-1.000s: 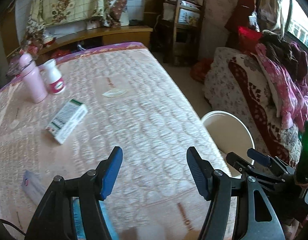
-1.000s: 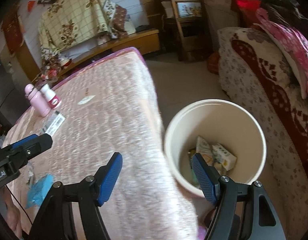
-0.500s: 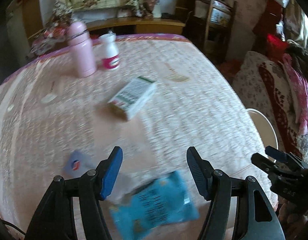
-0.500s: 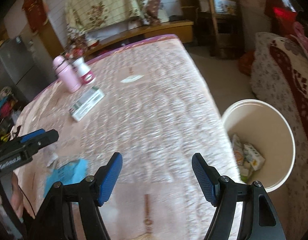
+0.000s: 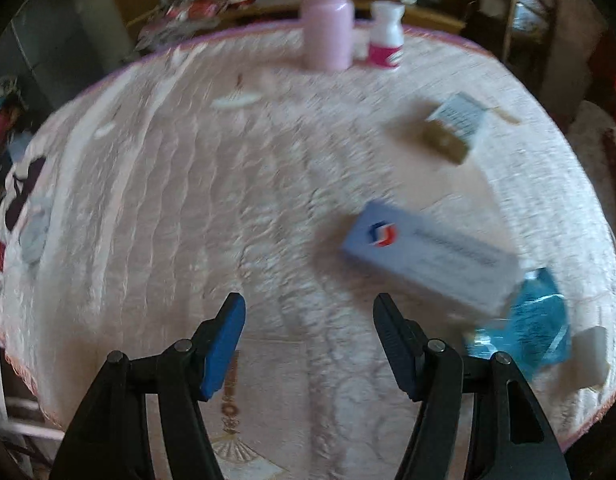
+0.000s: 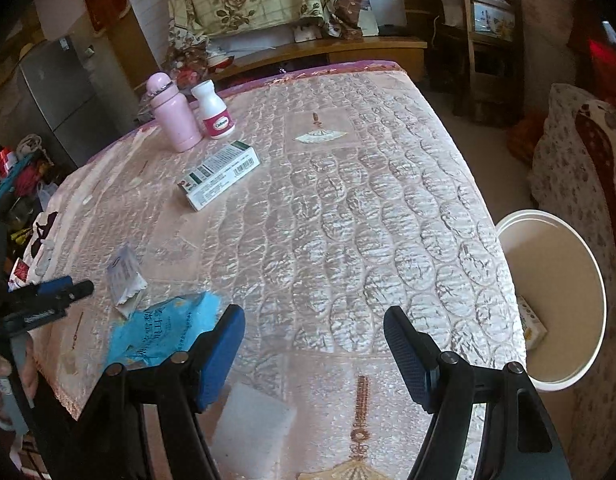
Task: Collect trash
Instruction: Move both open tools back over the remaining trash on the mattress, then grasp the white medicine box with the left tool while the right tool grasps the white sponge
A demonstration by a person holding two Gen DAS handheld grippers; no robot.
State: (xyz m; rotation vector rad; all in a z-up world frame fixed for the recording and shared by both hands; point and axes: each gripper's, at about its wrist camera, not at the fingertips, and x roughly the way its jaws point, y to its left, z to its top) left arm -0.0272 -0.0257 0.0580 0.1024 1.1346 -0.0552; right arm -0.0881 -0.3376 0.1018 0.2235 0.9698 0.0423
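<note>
left claw [image 5: 308,330]: jaws wide apart, nothing between the blue pads, hanging over the pink quilted table cover [image 5: 187,200] at bottom center of its own view. In the right wrist view it pokes in at the far left edge [image 6: 63,286].
pale blue box [image 5: 428,262]: pretty blurry, sits right of center, up and to the right of the left claw, not touching it.
blue wrapper [image 5: 536,320]: tucked under the box's right end, just beside the claw's right finger. In the right wrist view [image 6: 163,328] it's lower left, partly behind the right claw's left finger.
green-white box [image 6: 219,174]: upper left of center, well away from both claws.
right claw [image 6: 314,356]: also spread wide, gripping nothing, bottom center.
bin [image 6: 588,264]: right edge, off the table, some packets inside.
</note>
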